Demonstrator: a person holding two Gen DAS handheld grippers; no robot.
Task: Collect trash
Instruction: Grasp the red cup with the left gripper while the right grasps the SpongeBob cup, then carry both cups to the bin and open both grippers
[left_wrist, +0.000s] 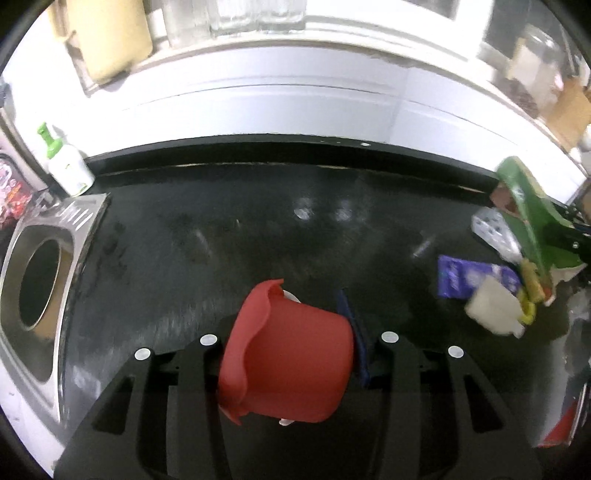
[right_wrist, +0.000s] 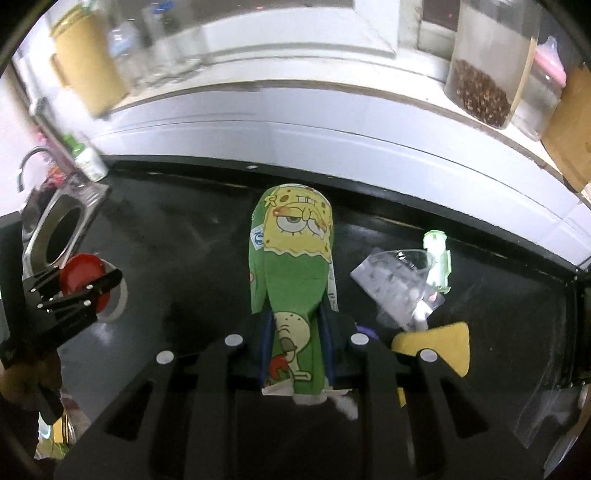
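Black countertop with a sink at its left end and a white ledge behind it

The glossy black countertop (left_wrist: 258, 229) runs up to a white tiled wall (left_wrist: 258, 107). At its left end sits a stainless steel sink (left_wrist: 37, 280) with a round dark opening, and a white bottle with a green pump top (left_wrist: 68, 166) stands just behind the sink's corner. On the white ledge above are a tan cylindrical container (right_wrist: 88, 62), blurred clear glass vessels (left_wrist: 255, 14) and a clear jar partly filled with brown bits (right_wrist: 484, 66). A curved metal tap (right_wrist: 29, 162) shows at the far left.
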